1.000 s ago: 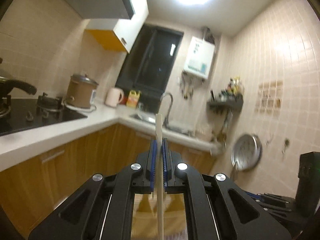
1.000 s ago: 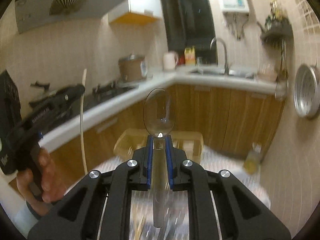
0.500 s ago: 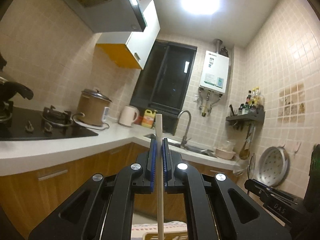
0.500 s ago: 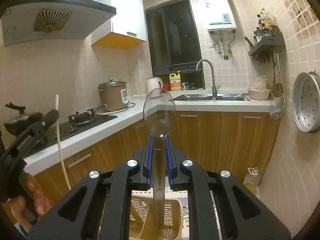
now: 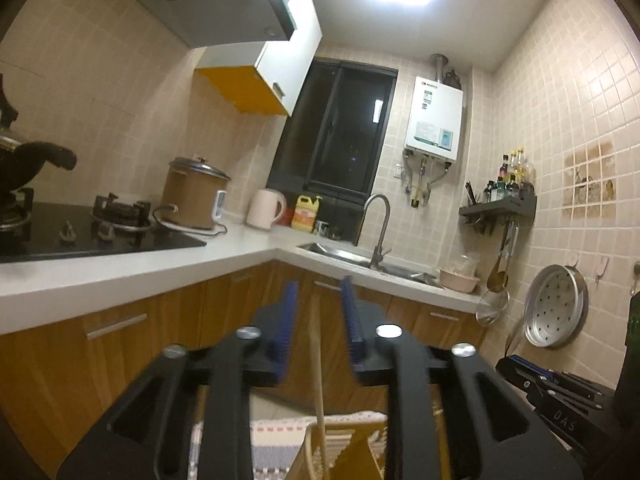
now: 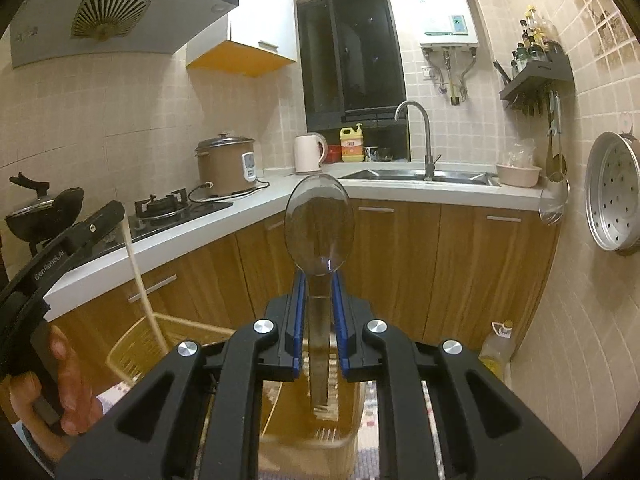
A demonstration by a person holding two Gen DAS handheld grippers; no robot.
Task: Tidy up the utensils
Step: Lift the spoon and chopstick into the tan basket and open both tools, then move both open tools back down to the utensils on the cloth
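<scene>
My left gripper (image 5: 318,292) points level above a yellow plastic basket (image 5: 360,436). Its jaws are opening, and a pale wooden chopstick (image 5: 318,360) hangs loose in the gap, touching neither blue pad, its lower end inside the basket. In the right wrist view a hand carries the left gripper (image 6: 116,212) at the left, with the chopstick (image 6: 140,280) reaching down into the basket (image 6: 120,352). My right gripper (image 6: 320,280) tilts slightly down over the basket. Its jaws are opening while a metal spoon (image 6: 320,228) still stands upright between the pads, bowl up. The right gripper (image 5: 512,364) shows at the lower right.
The basket sits on a patterned mat (image 6: 372,416). An L-shaped white counter (image 6: 248,204) over wooden cabinets carries a stove (image 6: 168,208), a rice cooker (image 6: 226,168), a kettle (image 6: 308,154) and a sink (image 6: 420,176). A steamer tray (image 6: 612,192) hangs at the right; a bottle (image 6: 496,348) stands on the floor.
The left jaws have parted and the chopstick has slipped down between them, tilting slightly. Both grippers have sunk toward the basket. The spoon stays upright in the right gripper.
</scene>
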